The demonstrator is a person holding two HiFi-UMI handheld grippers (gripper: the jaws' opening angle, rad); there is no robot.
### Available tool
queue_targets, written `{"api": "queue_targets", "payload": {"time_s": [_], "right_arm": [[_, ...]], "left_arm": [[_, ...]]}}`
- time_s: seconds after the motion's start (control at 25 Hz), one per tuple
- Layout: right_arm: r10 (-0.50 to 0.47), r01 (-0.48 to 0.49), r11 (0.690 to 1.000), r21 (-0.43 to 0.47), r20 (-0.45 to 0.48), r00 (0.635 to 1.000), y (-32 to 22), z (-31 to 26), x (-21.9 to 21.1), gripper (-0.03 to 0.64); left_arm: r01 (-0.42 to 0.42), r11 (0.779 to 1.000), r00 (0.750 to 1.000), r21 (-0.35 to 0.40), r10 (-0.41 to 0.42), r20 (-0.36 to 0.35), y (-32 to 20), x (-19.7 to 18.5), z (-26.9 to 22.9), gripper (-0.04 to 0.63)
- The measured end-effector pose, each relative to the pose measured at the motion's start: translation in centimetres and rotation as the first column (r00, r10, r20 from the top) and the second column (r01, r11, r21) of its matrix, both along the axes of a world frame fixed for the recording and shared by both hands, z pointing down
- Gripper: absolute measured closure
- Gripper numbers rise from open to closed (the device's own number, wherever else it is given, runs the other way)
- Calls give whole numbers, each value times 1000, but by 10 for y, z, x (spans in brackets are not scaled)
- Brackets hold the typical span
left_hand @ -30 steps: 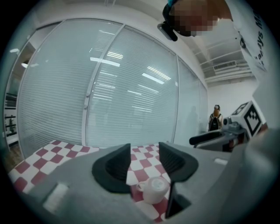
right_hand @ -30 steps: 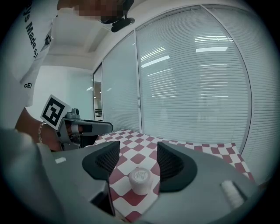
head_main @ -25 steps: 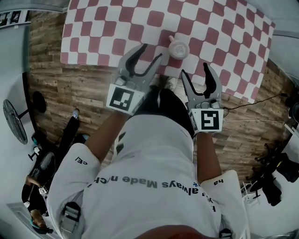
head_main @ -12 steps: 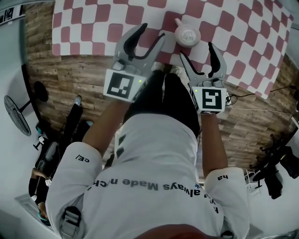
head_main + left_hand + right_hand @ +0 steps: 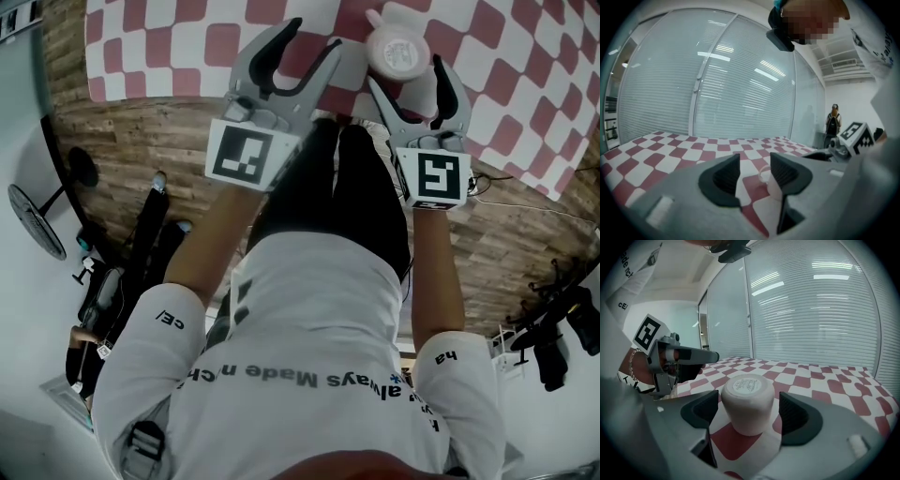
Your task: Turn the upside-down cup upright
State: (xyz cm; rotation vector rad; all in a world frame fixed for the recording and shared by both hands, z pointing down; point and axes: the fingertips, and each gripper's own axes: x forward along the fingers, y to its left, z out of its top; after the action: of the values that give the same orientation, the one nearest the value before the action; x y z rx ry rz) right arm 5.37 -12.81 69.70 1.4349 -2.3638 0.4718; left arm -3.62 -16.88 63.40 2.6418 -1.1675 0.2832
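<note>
A white cup (image 5: 397,52) stands upside down on the red-and-white checked tablecloth (image 5: 187,47), near its front edge, base up and handle (image 5: 375,17) toward the far left. My right gripper (image 5: 408,73) is open around it. In the right gripper view the cup (image 5: 747,401) sits between the two pads (image 5: 701,411), with a gap on each side. These jaws have just been opening, and the right gripper (image 5: 749,414) touches nothing. My left gripper (image 5: 316,36) hangs open and empty just left of the cup. In its own view the left gripper (image 5: 754,178) half hides the cup (image 5: 772,186).
Wooden floor (image 5: 141,150) lies below the table's front edge. A standing fan (image 5: 33,220) is at the left and dark equipment (image 5: 553,328) at the right. A glass wall with blinds (image 5: 717,84) stands behind the table, with a person (image 5: 833,123) far off.
Both grippers have come down and forward to the table's front edge. The right jaws have spread wider and now stand on either side of the cup.
</note>
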Motion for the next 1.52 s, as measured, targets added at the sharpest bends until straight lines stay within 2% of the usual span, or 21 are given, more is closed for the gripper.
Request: {"api": "queue_targets", "payload": {"time_s": [0.44, 0.6, 0.8, 0.92, 1.2, 1.52], "right_arm": [[6, -6, 1000, 28, 0, 1000, -13, 23, -8, 196], [0, -3, 997, 72, 43, 999, -18, 21, -13, 189], [-11, 10, 999, 37, 22, 1000, -16, 27, -11, 190], [-7, 3, 997, 79, 54, 998, -18, 20, -14, 192], [-6, 2, 995, 97, 41, 999, -14, -1, -12, 192], [23, -28, 989, 143, 38, 999, -15, -67, 7, 193]], "left_arm": [[0, 1000, 1000, -4, 0, -1, -1, 1, 30, 390], [6, 1000, 1000, -3, -6, 1, 0, -2, 32, 390], [9, 1000, 1000, -2, -9, 3, 1, -4, 33, 390], [10, 1000, 1000, -2, -10, 3, 1, -8, 30, 390], [11, 1000, 1000, 13, -11, -11, -2, -12, 7, 390], [7, 998, 999, 60, -5, -36, -3, -1, -52, 390]]}}
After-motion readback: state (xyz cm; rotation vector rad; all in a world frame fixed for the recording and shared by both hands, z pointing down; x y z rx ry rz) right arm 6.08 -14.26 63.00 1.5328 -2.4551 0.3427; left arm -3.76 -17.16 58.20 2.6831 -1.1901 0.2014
